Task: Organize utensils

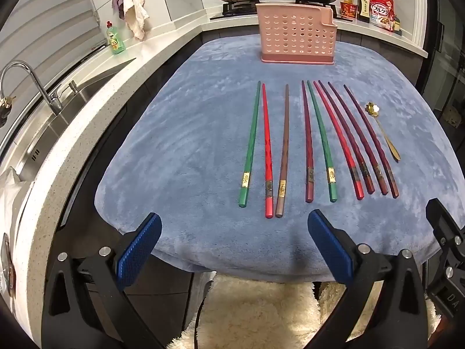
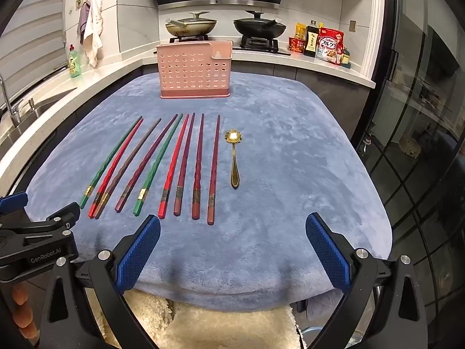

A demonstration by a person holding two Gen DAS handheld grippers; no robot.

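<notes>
While both tongs hang apart past the counter's near edge:
Chopsticks: nine, side by side on the blue cloth, mid-counter.
Gold spoon: just right of them.
Pink holder: upright at the far edge.
Left tongs: released, grasping nothing.
Right tongs: released, grasping nothing.

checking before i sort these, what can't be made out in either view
- Inside of the pink holder: both views, hidden by its perforated front wall.
- Gold bands on the chopsticks: print too small.
- Sink: left view, cut off by the edge.
- Spoon bowl: right view, glare.
</notes>
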